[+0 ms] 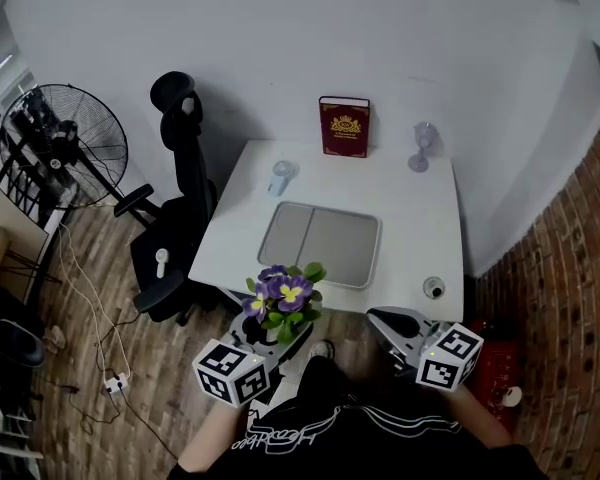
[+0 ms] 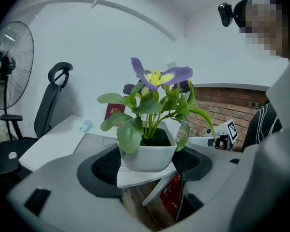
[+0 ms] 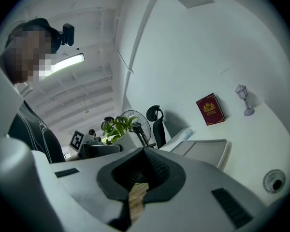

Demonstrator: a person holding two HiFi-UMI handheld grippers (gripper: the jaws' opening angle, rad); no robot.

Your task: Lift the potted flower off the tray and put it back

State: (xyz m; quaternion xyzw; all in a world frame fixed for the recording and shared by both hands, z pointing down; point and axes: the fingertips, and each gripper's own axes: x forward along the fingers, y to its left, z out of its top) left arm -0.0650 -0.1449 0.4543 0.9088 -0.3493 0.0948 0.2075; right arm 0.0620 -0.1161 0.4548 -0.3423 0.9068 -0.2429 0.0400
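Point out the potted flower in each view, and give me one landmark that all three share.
Head view: potted flower low centre, below the tray.
Left gripper view: potted flower dead centre, its white pot between the jaws.
Right gripper view: potted flower small, left of centre.
Shared landmark: the red book standing against the wall.

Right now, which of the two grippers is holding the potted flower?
The left gripper: its jaws clamp the potted flower by its white pot. The right gripper has nothing between its jaws.
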